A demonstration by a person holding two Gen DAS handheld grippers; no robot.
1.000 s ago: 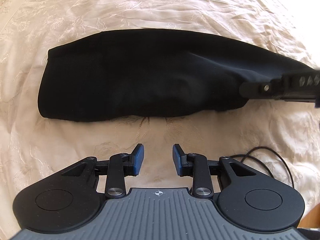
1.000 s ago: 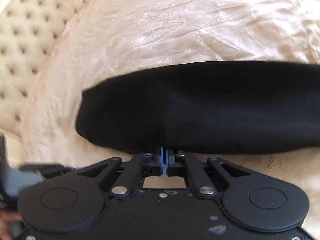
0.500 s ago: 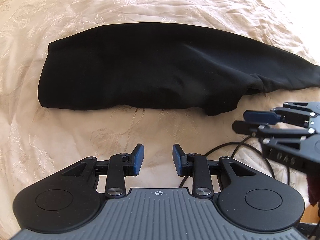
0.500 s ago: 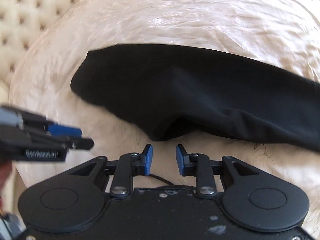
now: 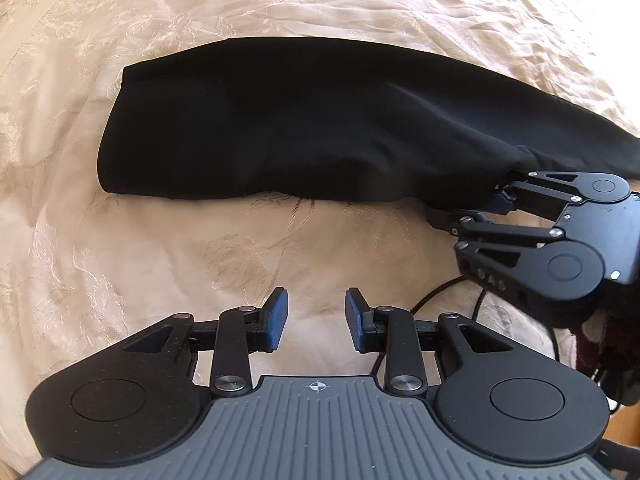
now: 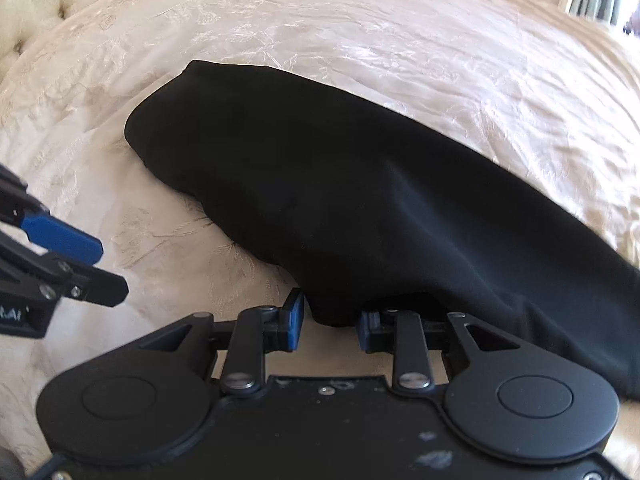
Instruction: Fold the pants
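Pants [image 5: 320,120], black and soft, lie on the cream bedspread [image 5: 160,260] as a long band running left to right across my view, one blunt end at my left. They look light and limp; I judge they will sag and drape, so an edge bunch is the best hold. My right gripper [image 6: 329,325] is spread wide with a lobe of the near edge between its fingers. My left gripper [image 5: 316,316] hovers apart, empty, nearby.

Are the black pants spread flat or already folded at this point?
Folded lengthwise: the pants lie as one long band with a rounded doubled edge on the bedspread; no separate legs show.
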